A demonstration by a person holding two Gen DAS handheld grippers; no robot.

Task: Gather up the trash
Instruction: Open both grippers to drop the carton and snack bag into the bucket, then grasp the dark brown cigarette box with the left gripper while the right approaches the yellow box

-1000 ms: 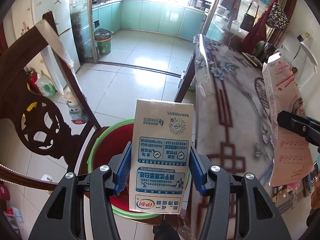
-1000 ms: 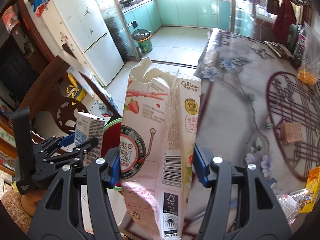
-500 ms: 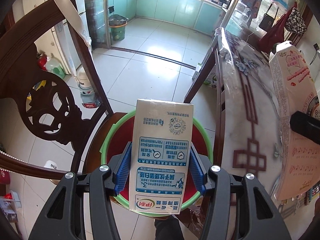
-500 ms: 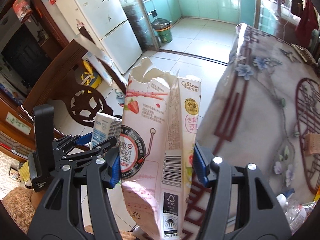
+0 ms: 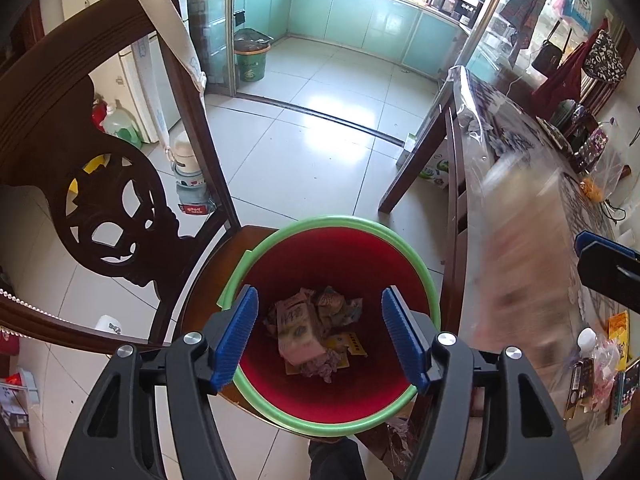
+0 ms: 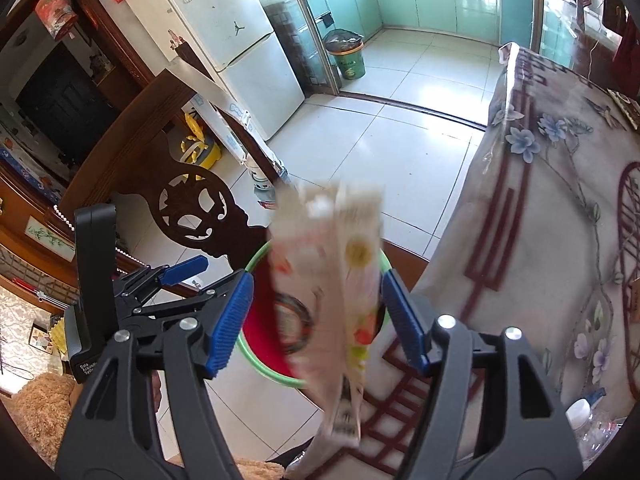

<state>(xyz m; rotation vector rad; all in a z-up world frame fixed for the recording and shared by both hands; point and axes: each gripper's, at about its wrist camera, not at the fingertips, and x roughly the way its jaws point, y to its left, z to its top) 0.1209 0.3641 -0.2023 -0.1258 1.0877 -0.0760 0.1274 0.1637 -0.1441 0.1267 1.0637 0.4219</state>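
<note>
At frame centre, we see left gripper [image 5: 320, 332] wide, nothing held, above bin [image 5: 404, 240]; right gripper [image 6: 316, 320] just opening, blurred carton [image 6: 332, 280] loose between jaws.

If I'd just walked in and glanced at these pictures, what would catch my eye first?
Probably the red bucket with a green rim on the dark wooden chair, with crumpled wrappers and a carton at its bottom, framed by the open left claw. Next, the pink snack box, a blur between the right claw's blue pads, which have just been opening, right beside the flower-patterned table.
</note>
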